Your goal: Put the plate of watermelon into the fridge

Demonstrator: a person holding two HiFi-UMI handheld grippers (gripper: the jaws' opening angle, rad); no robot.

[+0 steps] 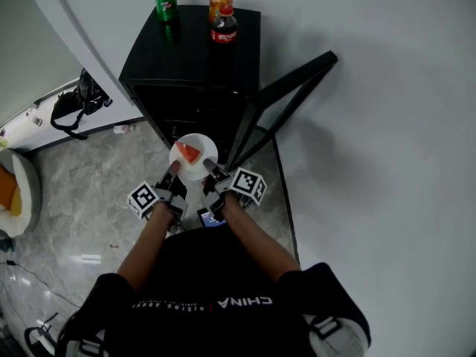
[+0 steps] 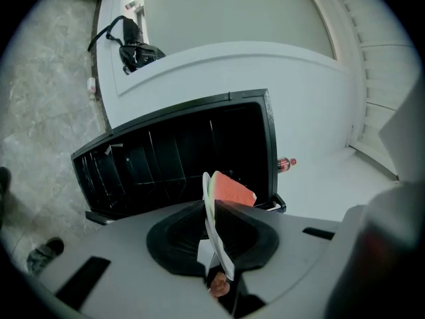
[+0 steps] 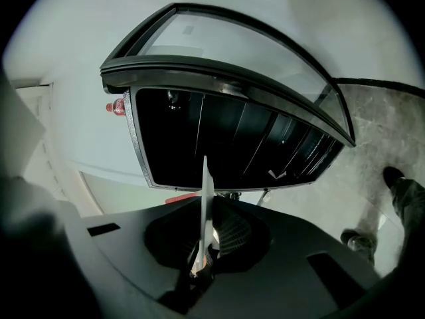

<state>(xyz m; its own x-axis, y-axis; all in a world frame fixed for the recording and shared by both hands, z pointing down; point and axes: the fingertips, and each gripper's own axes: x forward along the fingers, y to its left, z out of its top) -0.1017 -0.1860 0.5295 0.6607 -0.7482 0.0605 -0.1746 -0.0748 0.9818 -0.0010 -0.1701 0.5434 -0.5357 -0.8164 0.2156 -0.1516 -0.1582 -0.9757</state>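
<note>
A white plate (image 1: 195, 160) carries a red watermelon slice (image 1: 187, 152) in front of a black mini fridge (image 1: 195, 58). The fridge's glass door (image 1: 286, 99) is swung open to the right. My left gripper (image 1: 173, 171) is shut on the plate's near-left rim and my right gripper (image 1: 211, 169) on its near-right rim. In the left gripper view the plate (image 2: 210, 208) stands edge-on between the jaws of the left gripper (image 2: 214, 244), with the watermelon slice (image 2: 232, 190) against the dark fridge interior (image 2: 172, 155). The right gripper (image 3: 202, 239) clamps the plate's edge (image 3: 204, 198) before the open fridge (image 3: 226, 145).
A green can (image 1: 166, 4), an orange can (image 1: 220, 1) and a cola bottle (image 1: 224, 27) stand on the fridge top. A black bag (image 1: 74, 104) lies on the floor by the left wall. A white wall runs along the right. The person's shoes (image 3: 398, 185) show on the marble floor.
</note>
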